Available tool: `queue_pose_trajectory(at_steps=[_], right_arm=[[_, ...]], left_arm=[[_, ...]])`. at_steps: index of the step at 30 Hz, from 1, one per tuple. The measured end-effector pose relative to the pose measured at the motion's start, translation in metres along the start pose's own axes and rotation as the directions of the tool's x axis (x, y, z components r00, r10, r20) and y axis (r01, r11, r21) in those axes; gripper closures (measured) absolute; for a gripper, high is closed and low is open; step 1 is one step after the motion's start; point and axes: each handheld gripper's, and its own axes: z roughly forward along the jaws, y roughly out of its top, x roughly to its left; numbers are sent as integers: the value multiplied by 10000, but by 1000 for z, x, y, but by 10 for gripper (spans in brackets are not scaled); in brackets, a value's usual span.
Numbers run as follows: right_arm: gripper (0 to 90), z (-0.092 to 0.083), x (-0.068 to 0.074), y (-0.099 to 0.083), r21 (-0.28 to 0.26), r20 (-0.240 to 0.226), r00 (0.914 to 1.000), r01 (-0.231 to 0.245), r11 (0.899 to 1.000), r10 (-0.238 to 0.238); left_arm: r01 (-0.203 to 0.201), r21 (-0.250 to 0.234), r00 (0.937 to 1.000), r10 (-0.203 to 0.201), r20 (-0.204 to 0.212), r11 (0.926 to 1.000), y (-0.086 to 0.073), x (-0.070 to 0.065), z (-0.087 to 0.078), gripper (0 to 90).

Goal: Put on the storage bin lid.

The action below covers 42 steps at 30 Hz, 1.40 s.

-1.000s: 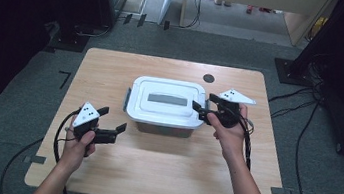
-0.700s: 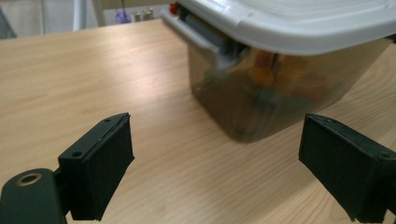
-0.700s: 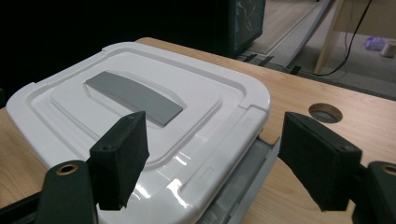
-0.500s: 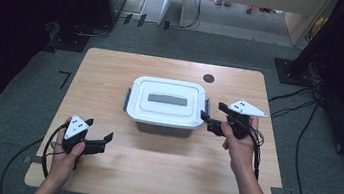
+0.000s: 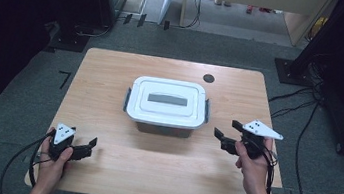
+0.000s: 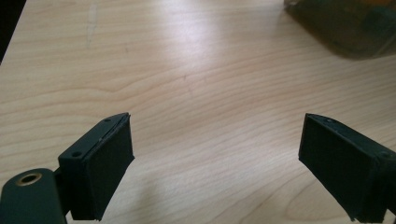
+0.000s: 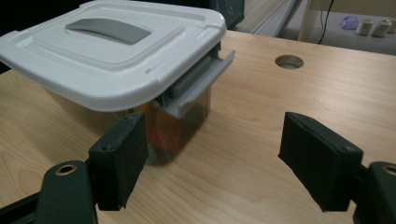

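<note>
Right now your right gripper (image 5: 221, 140) sits right of centre in the high view with its jaws spread wide and nothing between them, just beside the storage box (image 5: 166, 107), which stands mid-frame on the table (image 5: 113, 69) under its white lid (image 7: 112, 56) (one grey side latch (image 7: 198, 84) juts out toward you in the right gripper view). Your left gripper (image 5: 86, 149) is at the lower left, well apart from the box, jaws likewise released over bare wood
</note>
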Motion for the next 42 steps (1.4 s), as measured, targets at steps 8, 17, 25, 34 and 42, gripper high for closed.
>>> queue_pose_trajectory(at_steps=[8,17,25,34,42], right_arm=[[235,-15,-14,-24,267,333,9991,-260,9993,251],[234,-27,-30,-54,745,844,9951,-572,9956,509],[233,-40,-49,-87,1404,1462,9864,-962,9854,754],[226,-49,-57,-112,2044,1886,9783,-1248,9709,860],[215,-53,-57,-124,2373,2124,9738,-1324,9624,816]], left_arm=[[-51,431,9987,72,-496,9991,-9,8,-2,101],[-285,731,9964,342,-781,9969,-11,8,-2,101],[-376,1119,9954,470,-830,9930,-12,8,-1,101],[98,1295,9988,-35,-484,9915,-11,13,0,101],[135,1311,9990,-78,-434,9913,-12,13,0,101]])
